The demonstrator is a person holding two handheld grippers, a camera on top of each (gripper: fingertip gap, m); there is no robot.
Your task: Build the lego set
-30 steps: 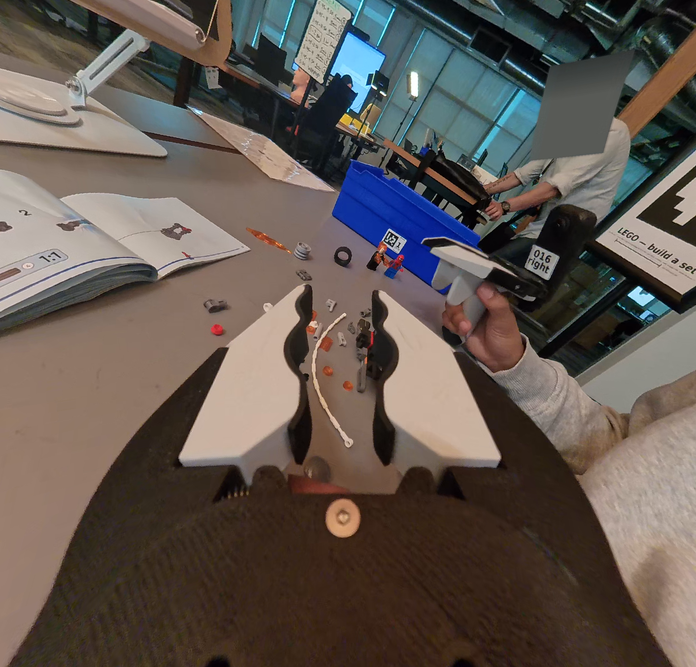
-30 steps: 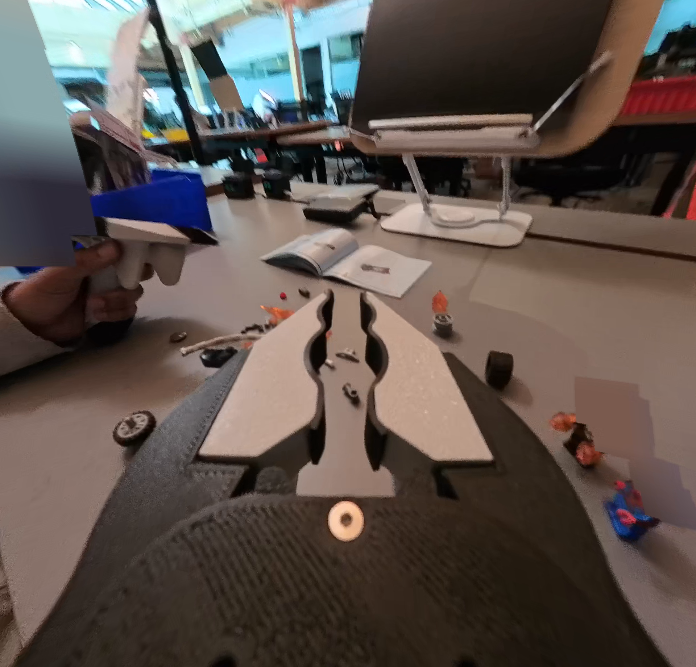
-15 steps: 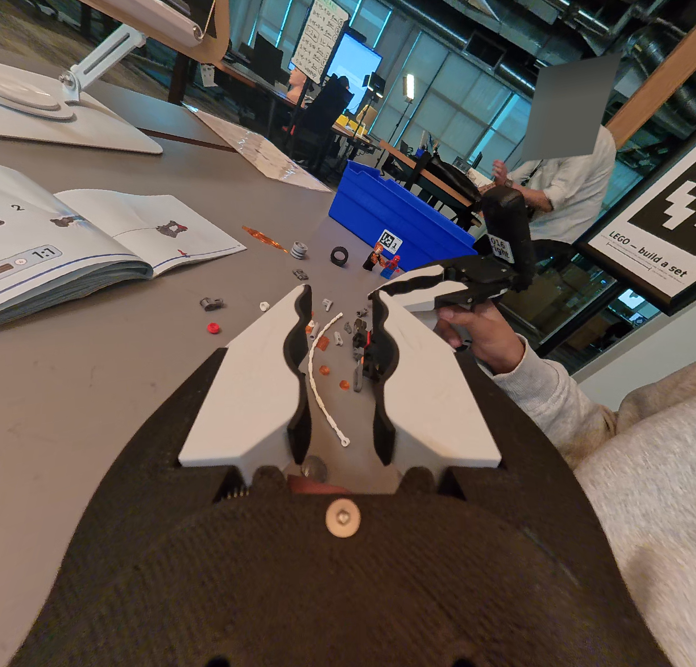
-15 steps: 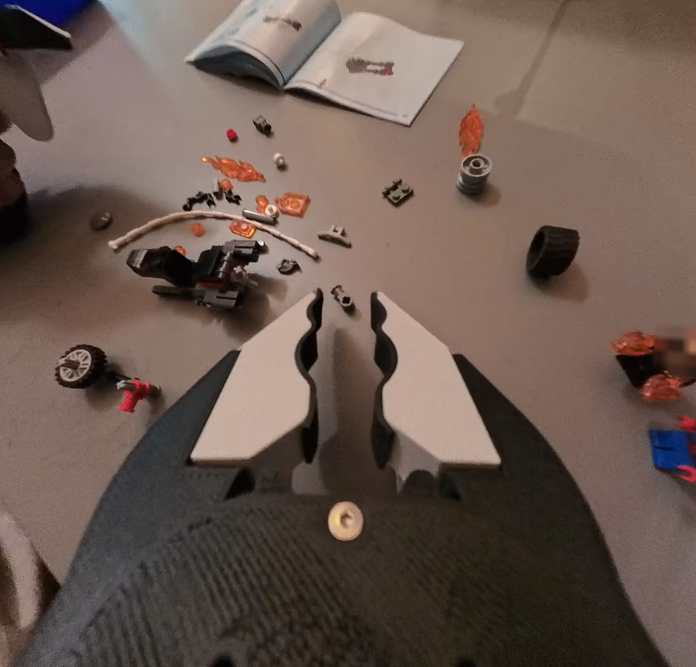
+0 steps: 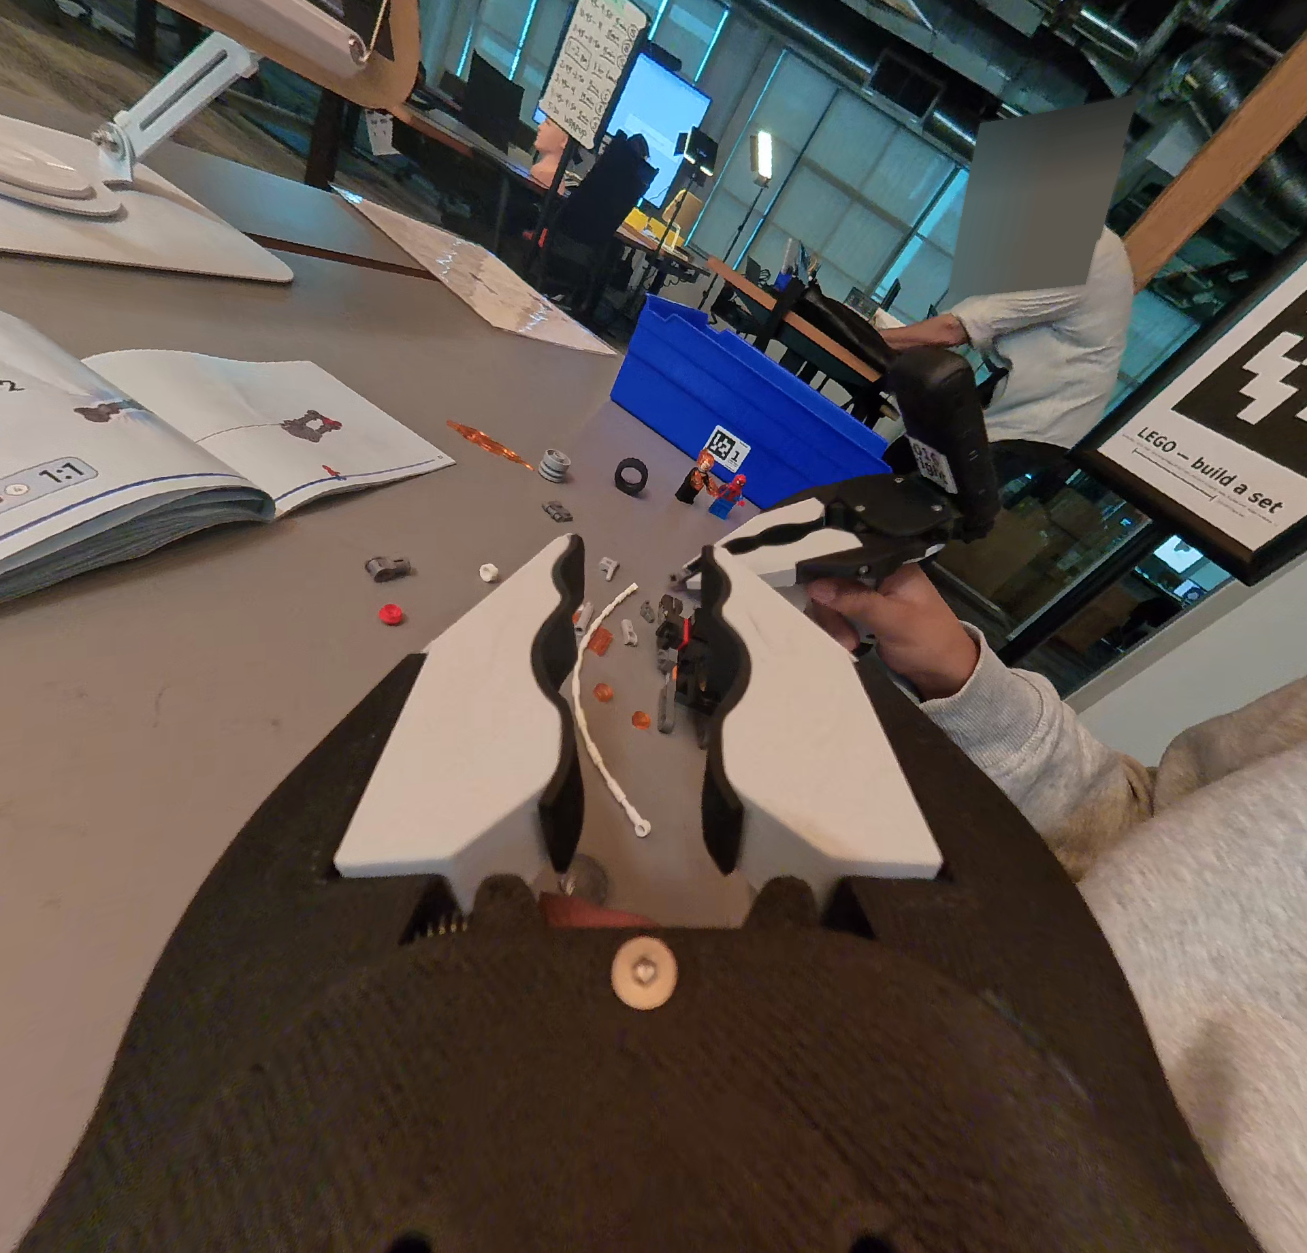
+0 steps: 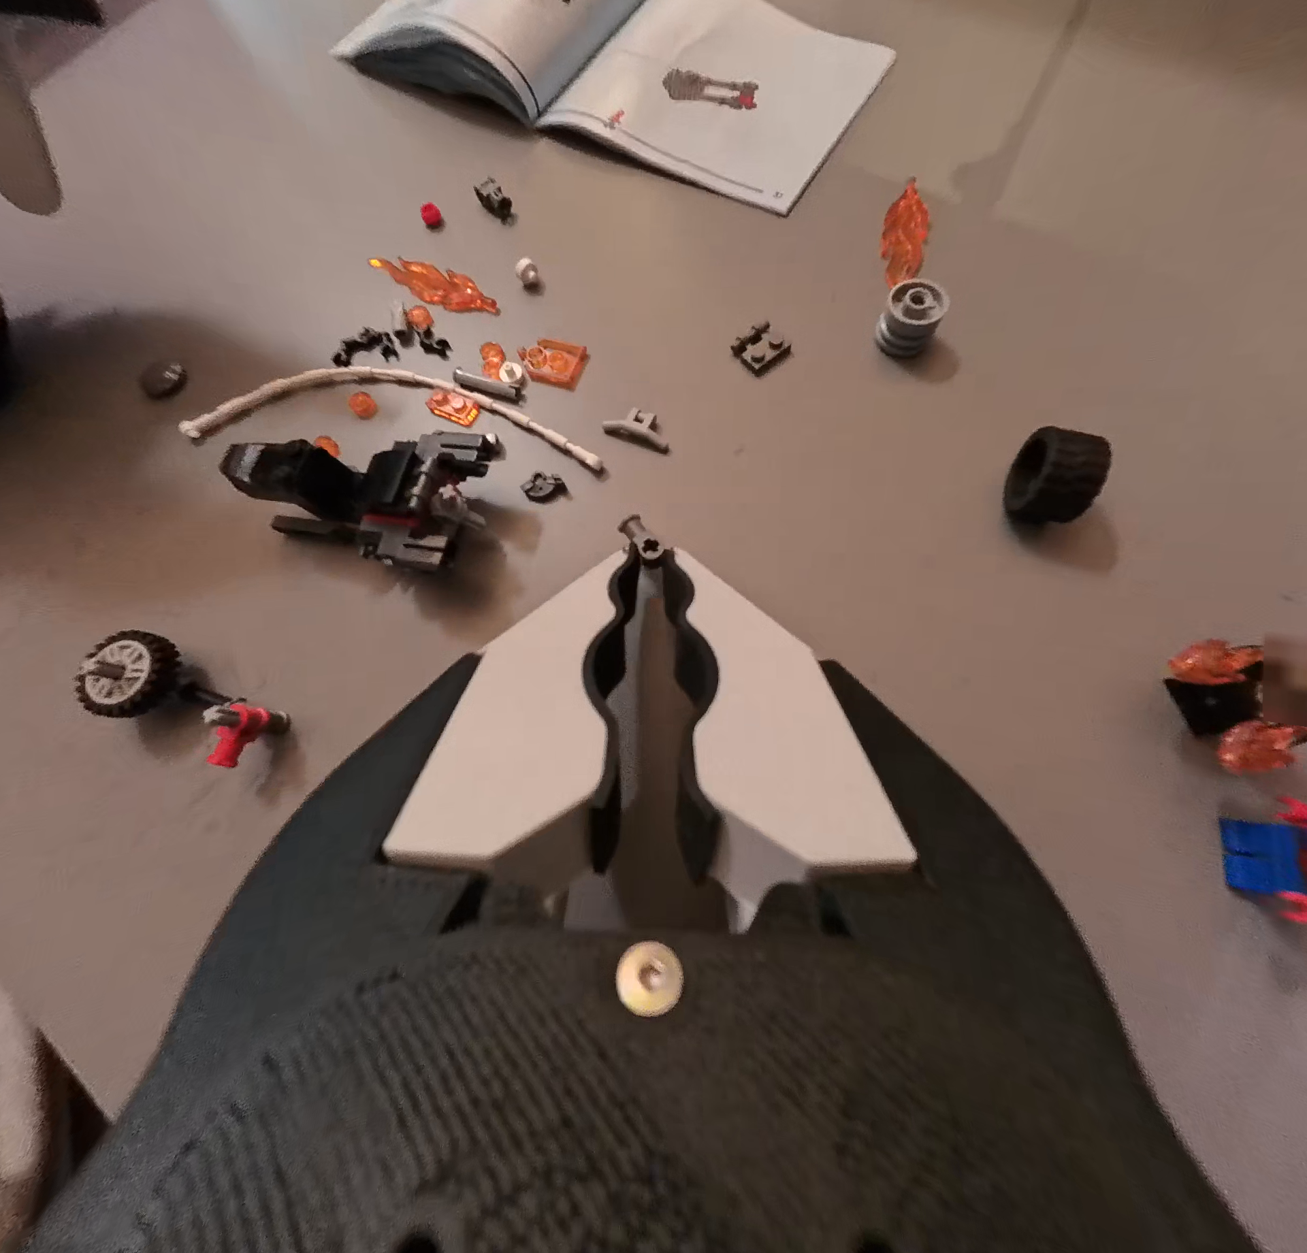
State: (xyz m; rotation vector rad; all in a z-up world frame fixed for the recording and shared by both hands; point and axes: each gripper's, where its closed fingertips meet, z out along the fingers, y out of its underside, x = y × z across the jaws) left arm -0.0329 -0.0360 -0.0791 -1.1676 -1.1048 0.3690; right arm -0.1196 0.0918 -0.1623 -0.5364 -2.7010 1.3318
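My right gripper is shut on a small dark grey axle pin, pinched at the fingertips just above the table. It also shows in the left wrist view, reaching in from the right. The black motorbike body lies left of it, beside a white chain. My left gripper is open and empty, hovering over the chain and the bike body. A spoked wheel, a black tyre and a grey hub lie loose.
An open instruction booklet lies at the far side. Orange flame pieces and small parts are scattered mid-table. Two minifigures stand before a blue bin. A white stand base sits at the far left. The grippers' ends are close to 20 centimeters from one another. The white chain lies around 9 centimeters away from my left fingertips. The left gripper is farther from the grey hub, some 20 centimeters, than the right, some 10 centimeters. The spoked wheel is about equally far from each gripper, around 15 centimeters.
My right gripper tilted down to the table, moved onto the small axle pin and closed on it. My left gripper stayed open and almost still.
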